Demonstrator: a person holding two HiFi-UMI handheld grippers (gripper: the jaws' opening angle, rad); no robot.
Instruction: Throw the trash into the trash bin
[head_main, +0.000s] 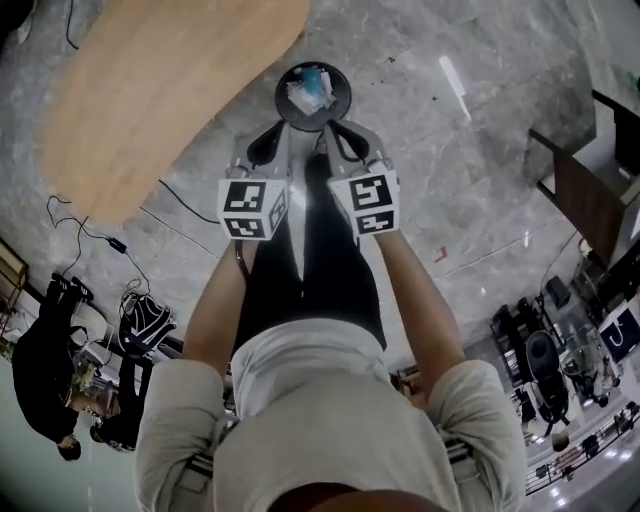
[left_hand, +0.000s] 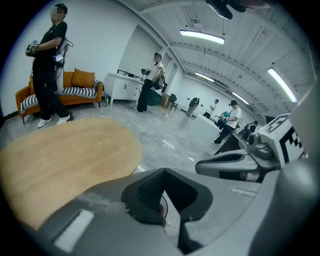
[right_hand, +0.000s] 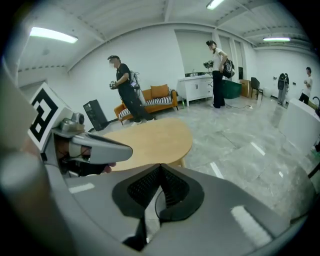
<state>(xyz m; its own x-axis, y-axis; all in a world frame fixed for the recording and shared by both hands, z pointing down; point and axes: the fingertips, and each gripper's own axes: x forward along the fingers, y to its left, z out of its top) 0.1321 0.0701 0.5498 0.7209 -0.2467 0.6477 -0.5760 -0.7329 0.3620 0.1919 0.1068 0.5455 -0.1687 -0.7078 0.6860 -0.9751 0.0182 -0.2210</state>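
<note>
Grey marble floor spreads beneath me, and on it stands the round dark trash bin (head_main: 281, 100), mouth upward, just past the tips of both my claws in the head view. The trash (head_main: 310, 88), a crumpled white wad with a bit of teal on it, already lies inside the bin, near the middle of the opening.

My left gripper (left_hand: 164, 172) is clenched, its ribbed pads meeting with nothing caught between them. My right gripper (right_hand: 160, 167) is clenched and empty too. The gripper views look out across the room and over the wooden table (head_main: 170, 90), and neither shows the bin.

What matters for any coming move is where the bin sits. It lies dead ahead on my own centre line, below and between the two claws, so neither hand is really the nearer (the right tip may be a shade closer, though I would not swear to it). Being round, the bin has no long axis to line up with, only its open top to come down over.

I judge the throwing part done, since I see no other trash on the floor around the bin.
</note>
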